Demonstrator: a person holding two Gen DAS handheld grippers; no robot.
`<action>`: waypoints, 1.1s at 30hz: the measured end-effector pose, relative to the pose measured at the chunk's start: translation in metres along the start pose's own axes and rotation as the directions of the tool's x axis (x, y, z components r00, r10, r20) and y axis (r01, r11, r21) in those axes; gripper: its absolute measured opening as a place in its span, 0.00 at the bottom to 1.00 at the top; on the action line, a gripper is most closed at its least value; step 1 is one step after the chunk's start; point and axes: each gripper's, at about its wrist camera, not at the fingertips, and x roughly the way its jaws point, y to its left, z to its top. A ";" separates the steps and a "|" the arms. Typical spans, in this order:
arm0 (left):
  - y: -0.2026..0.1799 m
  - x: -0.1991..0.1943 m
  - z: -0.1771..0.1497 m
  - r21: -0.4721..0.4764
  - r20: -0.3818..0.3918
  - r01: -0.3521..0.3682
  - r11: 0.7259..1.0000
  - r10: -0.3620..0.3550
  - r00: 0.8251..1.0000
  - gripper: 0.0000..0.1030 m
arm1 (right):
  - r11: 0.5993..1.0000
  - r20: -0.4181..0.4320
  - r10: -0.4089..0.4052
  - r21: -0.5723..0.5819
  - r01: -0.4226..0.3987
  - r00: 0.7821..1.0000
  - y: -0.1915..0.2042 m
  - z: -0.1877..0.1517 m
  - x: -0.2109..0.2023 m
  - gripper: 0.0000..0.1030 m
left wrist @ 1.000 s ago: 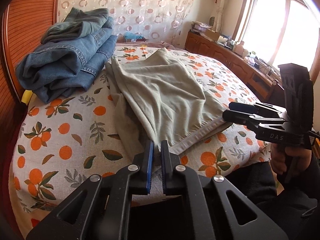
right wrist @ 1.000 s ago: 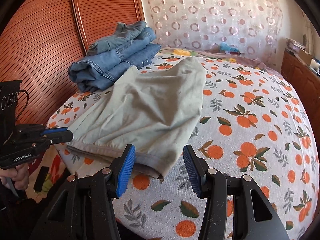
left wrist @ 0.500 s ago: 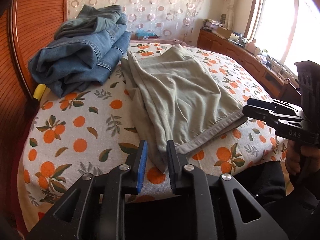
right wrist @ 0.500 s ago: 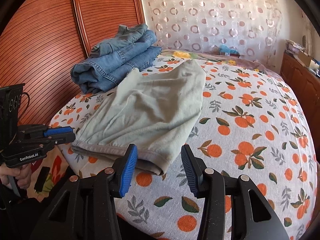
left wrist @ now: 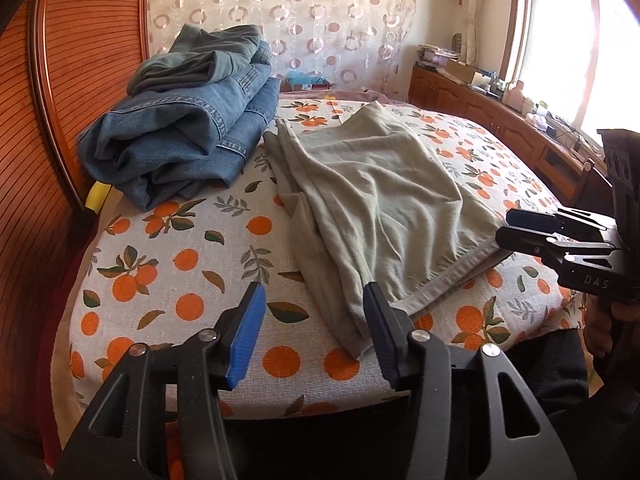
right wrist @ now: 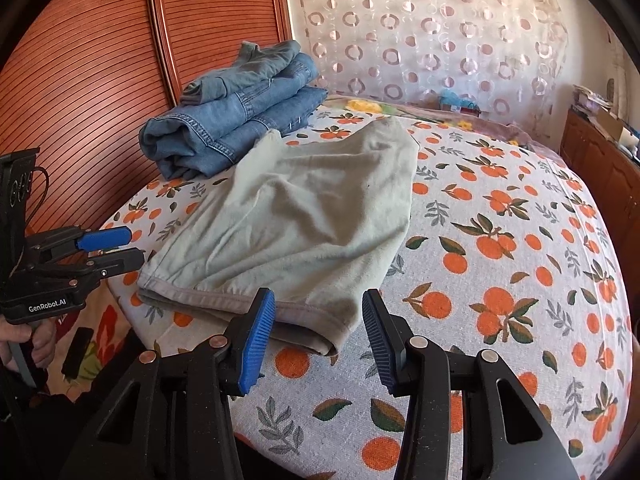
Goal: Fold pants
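Pale green pants (left wrist: 372, 200) lie folded on the orange-print bed cover (left wrist: 176, 256), waistband at the near edge; they also show in the right wrist view (right wrist: 304, 224). My left gripper (left wrist: 314, 334) is open and empty, its jaws astride the pants' near left corner, just above the cover. It also shows at the left of the right wrist view (right wrist: 120, 246). My right gripper (right wrist: 318, 336) is open and empty, jaws astride the near right waistband corner. It shows at the right of the left wrist view (left wrist: 506, 226).
A stack of folded blue jeans (left wrist: 180, 136) lies at the back left against the wooden headboard (left wrist: 44, 128). A patterned curtain (right wrist: 432, 32) hangs behind the bed. A wooden cabinet (left wrist: 492, 120) with clutter runs along the right under the window.
My left gripper has let go of the pants' near edge, opened wide and drawn back a little. The right gripper stays open and has shifted slightly toward the waistband corner.
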 end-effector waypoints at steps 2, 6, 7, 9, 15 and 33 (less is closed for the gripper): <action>0.002 0.001 0.000 -0.001 -0.006 -0.001 1.000 0.001 1.000 0.52 | 1.000 0.000 0.000 0.000 0.000 1.000 0.000 0.000 0.000 0.46; 0.004 -0.001 -0.001 -0.012 0.010 -0.011 1.000 0.011 1.000 0.75 | 1.000 -0.001 -0.002 0.000 0.002 1.000 0.000 0.001 0.001 0.46; 0.005 -0.002 -0.001 -0.016 0.013 -0.009 1.000 0.010 1.000 0.75 | 1.000 -0.001 -0.003 -0.001 0.003 1.000 0.000 0.001 0.001 0.46; 0.006 -0.002 0.000 -0.022 0.016 -0.013 1.000 0.013 1.000 0.75 | 1.000 0.000 -0.004 0.000 0.004 1.000 0.000 0.001 0.001 0.46; 0.005 0.002 -0.003 -0.020 0.001 -0.004 1.000 0.004 1.000 0.75 | 1.000 0.004 -0.005 0.015 0.005 1.000 -0.004 0.002 0.005 0.46; -0.001 0.009 -0.008 -0.044 -0.009 0.088 0.995 -0.089 0.996 0.66 | 0.998 -0.053 -0.021 0.050 0.024 0.998 -0.011 -0.010 0.020 0.46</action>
